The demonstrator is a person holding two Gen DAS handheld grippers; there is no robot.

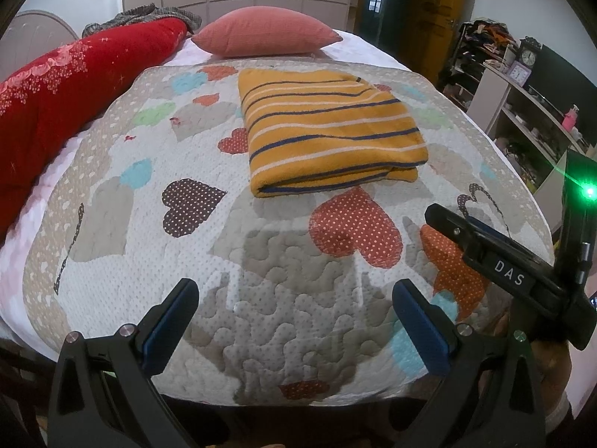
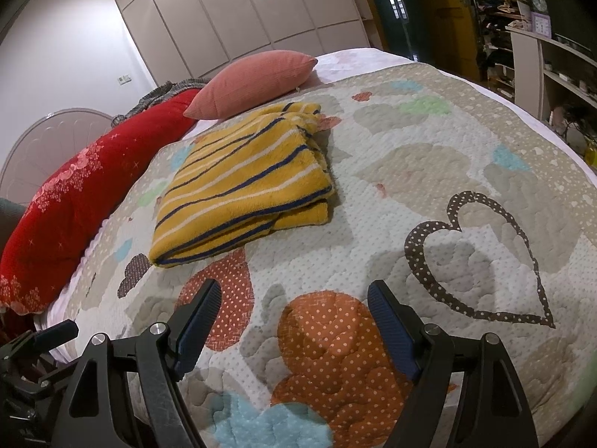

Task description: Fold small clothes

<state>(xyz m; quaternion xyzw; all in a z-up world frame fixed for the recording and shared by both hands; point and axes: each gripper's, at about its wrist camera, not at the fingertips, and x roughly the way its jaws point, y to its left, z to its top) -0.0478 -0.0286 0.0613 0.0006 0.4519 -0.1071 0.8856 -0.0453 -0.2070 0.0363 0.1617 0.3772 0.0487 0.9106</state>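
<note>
A yellow cloth with dark blue and white stripes (image 1: pixel 328 130) lies folded into a thick rectangle on the heart-patterned quilt (image 1: pixel 283 321). It also shows in the right wrist view (image 2: pixel 242 183), left of centre. My left gripper (image 1: pixel 294 287) is open and empty, held low over the quilt's near edge, well short of the cloth. My right gripper (image 2: pixel 293 287) is open and empty, also over the near part of the quilt (image 2: pixel 429 171). The right gripper's body shows in the left wrist view (image 1: pixel 500 257) at the right.
A pink pillow (image 1: pixel 266 31) lies beyond the cloth at the head of the bed. A rolled red blanket (image 1: pixel 71 93) runs along the left side. Shelves with clutter and clocks (image 1: pixel 522 71) stand to the right of the bed.
</note>
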